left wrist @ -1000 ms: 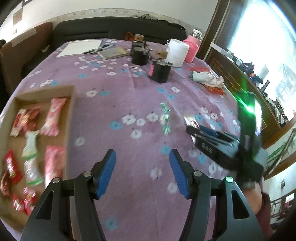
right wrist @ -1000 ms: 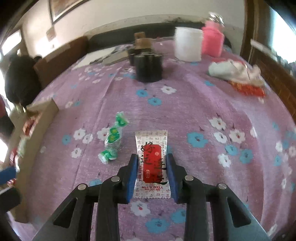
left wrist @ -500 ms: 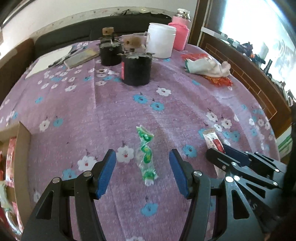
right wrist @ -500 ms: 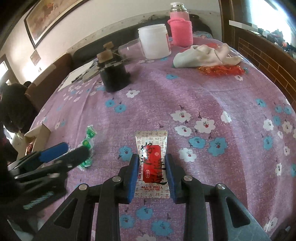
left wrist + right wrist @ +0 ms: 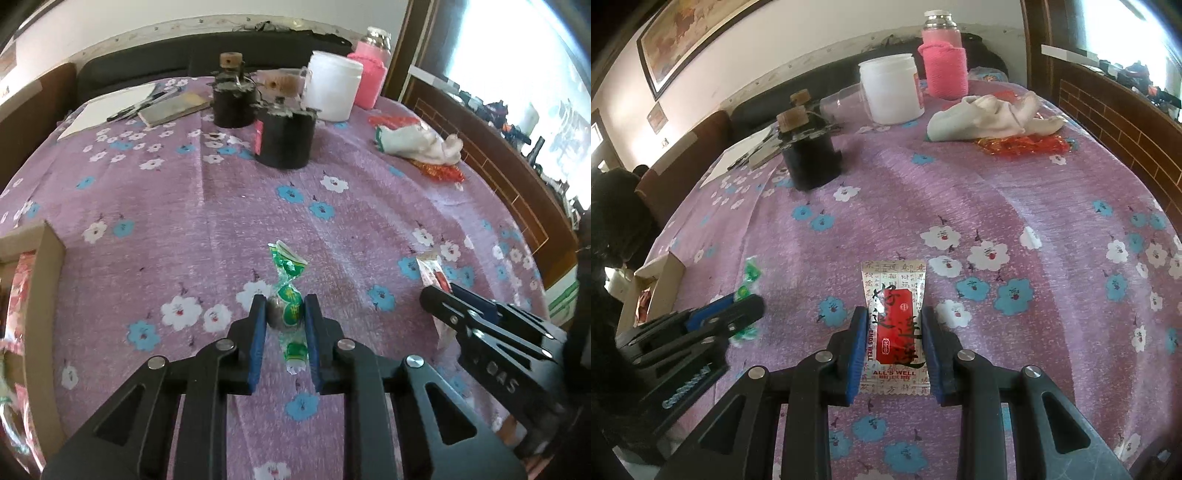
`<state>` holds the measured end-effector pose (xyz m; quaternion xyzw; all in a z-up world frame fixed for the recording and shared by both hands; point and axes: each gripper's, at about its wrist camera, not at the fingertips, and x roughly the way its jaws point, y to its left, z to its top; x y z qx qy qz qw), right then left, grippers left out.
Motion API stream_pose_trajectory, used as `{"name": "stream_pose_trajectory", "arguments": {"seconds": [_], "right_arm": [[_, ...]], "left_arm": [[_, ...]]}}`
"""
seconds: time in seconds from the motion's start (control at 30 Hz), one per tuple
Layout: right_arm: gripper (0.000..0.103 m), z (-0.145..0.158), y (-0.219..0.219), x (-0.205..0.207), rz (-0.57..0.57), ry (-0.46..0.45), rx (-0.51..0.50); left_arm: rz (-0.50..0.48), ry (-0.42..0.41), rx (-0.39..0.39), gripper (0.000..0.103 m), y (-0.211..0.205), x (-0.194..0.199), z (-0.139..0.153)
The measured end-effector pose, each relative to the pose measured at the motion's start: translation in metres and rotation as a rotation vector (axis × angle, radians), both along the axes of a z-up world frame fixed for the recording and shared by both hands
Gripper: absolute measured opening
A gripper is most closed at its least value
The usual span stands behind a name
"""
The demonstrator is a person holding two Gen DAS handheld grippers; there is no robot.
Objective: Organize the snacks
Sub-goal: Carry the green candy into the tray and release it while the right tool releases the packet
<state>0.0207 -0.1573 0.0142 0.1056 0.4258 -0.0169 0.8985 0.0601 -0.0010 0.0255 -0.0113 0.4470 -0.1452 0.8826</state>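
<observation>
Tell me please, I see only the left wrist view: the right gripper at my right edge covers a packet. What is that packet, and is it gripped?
Observer: The right wrist view shows a white packet with a red label, printed "ALL'S WELL". It lies flat on the purple floral cloth, and the right gripper is closed on its two long edges.
Operator: Is anything behind my left gripper, on its outer side?
Observer: Yes. Beyond the left gripper, a person with dark hair is beside the table.
Operator: And the wall?
Observer: A framed painting hangs above the sofa.
</observation>
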Motion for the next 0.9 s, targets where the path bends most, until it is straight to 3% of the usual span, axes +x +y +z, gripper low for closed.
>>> {"name": "stream_pose_trajectory", "arguments": {"seconds": [0.2, 0.37, 0.6, 0.77, 0.9], "right_arm": [[0.03, 0.001, -0.001, -0.003, -0.014, -0.029, -0.001], [0.03, 0.002, -0.003, -0.005, -0.027, -0.046, 0.014], [0.03, 0.001, 0.013, -0.01, -0.004, -0.073, -0.004], [0.03, 0.01, 0.039, -0.018, 0.052, -0.103, -0.058], [0.03, 0.018, 0.064, -0.028, 0.106, -0.112, -0.025]], "left_arm": [[0.006, -0.02, 0.01, 0.017, 0.01, -0.025, 0.011], [0.033, -0.026, -0.041, 0.017, 0.036, -0.055, 0.022], [0.117, -0.037, -0.144, 0.017, 0.095, -0.099, 0.037], [0.204, -0.046, -0.15, 0.017, 0.143, -0.118, 0.039], [0.29, -0.053, -0.141, 0.017, 0.183, -0.128, 0.035]]}}
